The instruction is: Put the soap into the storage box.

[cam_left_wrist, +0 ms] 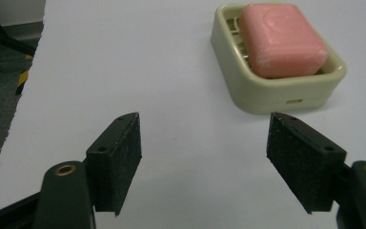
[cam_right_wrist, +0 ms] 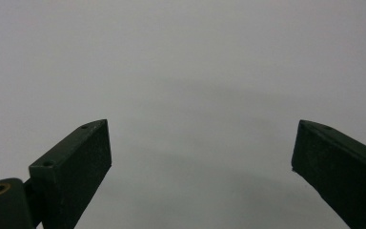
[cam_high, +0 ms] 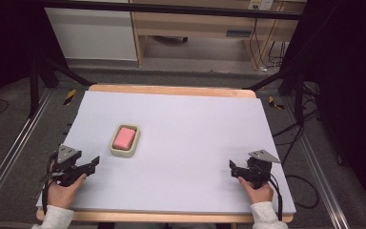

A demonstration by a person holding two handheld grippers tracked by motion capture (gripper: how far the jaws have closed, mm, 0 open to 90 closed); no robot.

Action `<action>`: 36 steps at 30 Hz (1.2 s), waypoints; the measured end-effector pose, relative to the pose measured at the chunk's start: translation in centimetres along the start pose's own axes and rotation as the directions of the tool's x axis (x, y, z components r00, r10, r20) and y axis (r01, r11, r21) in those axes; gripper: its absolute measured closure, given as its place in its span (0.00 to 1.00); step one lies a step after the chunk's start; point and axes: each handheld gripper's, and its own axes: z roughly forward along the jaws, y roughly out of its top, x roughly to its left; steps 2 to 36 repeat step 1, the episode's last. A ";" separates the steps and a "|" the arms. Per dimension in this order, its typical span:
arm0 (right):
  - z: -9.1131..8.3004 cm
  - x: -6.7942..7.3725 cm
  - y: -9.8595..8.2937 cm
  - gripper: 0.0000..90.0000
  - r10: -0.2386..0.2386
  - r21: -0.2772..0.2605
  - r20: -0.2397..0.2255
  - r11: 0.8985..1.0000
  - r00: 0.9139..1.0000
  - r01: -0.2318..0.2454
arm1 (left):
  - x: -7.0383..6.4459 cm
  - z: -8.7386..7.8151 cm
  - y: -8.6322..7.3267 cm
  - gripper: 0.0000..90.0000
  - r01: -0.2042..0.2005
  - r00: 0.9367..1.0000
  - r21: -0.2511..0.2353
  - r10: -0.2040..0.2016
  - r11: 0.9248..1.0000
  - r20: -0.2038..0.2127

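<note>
Two handheld black two-jaw grippers rested low over the pale lilac-white sheet (cam_high: 186, 143) that covered the wooden table. The left gripper (cam_left_wrist: 204, 157) had its jaws spread wide with nothing between them. Ahead of those jaws and off toward the right-hand one sat the rounded rectangular pink bar of soap (cam_left_wrist: 282, 39), lying in a cream-coloured plastic soap dish (cam_left_wrist: 286, 93) with a slatted floor. The dish stood apart from the jaws, its near wall just beyond the tip of the right-hand jaw in the left gripper view. From the high view, the left gripper (cam_high: 93, 164) pointed toward the dish (cam_high: 124, 151) and the soap (cam_high: 124, 138), which lay near it. The right gripper (cam_right_wrist: 201, 157) likewise held its jaws wide and empty, with bare sheet between and beyond them. In the high view it (cam_high: 232, 167) sat well apart from the dish.
</note>
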 end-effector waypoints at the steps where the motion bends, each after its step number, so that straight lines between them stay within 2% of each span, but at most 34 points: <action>1: 0.0 0.0 0.0 0.07 0.000 0.000 0.000 1.000 1.000 0.000 | 0.1 0.1 -0.1 0.30 0.001 1.000 0.008 -0.001 1.000 -0.004; 36: 0.0 0.0 0.0 0.07 0.000 0.000 0.000 1.000 1.000 0.000 | 0.1 0.1 -0.1 0.30 0.001 1.000 0.008 -0.001 1.000 -0.004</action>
